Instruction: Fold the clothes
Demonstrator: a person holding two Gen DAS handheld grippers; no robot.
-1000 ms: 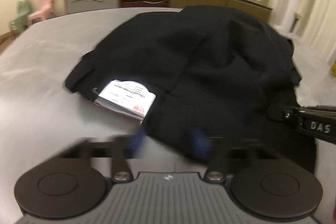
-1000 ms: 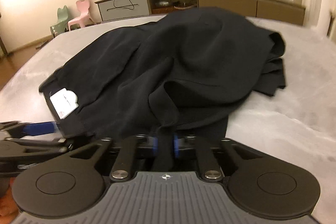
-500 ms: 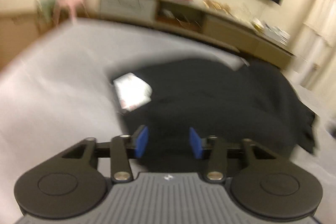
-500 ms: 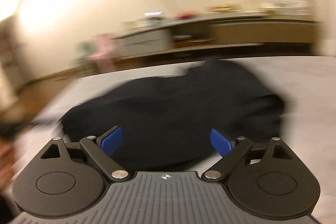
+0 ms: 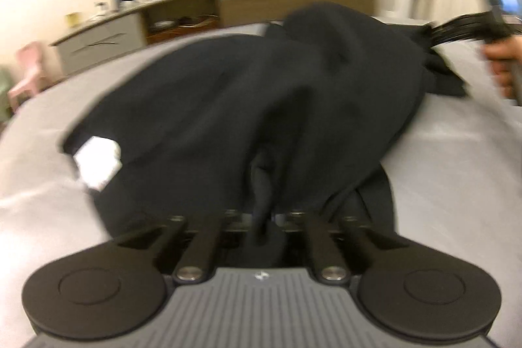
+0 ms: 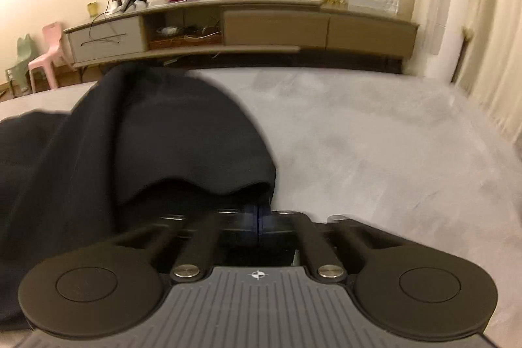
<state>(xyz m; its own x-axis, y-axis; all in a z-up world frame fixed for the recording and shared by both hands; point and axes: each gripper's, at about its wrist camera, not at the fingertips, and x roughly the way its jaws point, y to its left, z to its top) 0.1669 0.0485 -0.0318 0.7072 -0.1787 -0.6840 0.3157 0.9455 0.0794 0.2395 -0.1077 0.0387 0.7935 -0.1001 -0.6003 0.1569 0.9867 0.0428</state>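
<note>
A black garment point(image 5: 261, 93) lies bunched on the grey table point(image 5: 450, 158), with a white label point(image 5: 98, 162) showing at its left edge. My left gripper point(image 5: 262, 217) is shut on a raised fold at the garment's near hem. In the left wrist view my right gripper point(image 5: 434, 33) is blurred at the garment's far right corner, held by a hand point(image 5: 502, 67). From the right wrist view, the right gripper point(image 6: 259, 217) has its blue pads together on the edge of the black garment point(image 6: 130, 145), which drapes over to the left.
Grey table point(image 6: 375, 136) stretches bare to the right of the garment. Beyond it stands a long sideboard point(image 6: 277, 22) with small items on top. A pink chair point(image 6: 49, 51) is at the far left and a pale curtain point(image 6: 473, 22) at the right.
Half a second ago both grippers were open above the garment. Now each is shut on it, the left at the near hem, the right at the far right edge.
</note>
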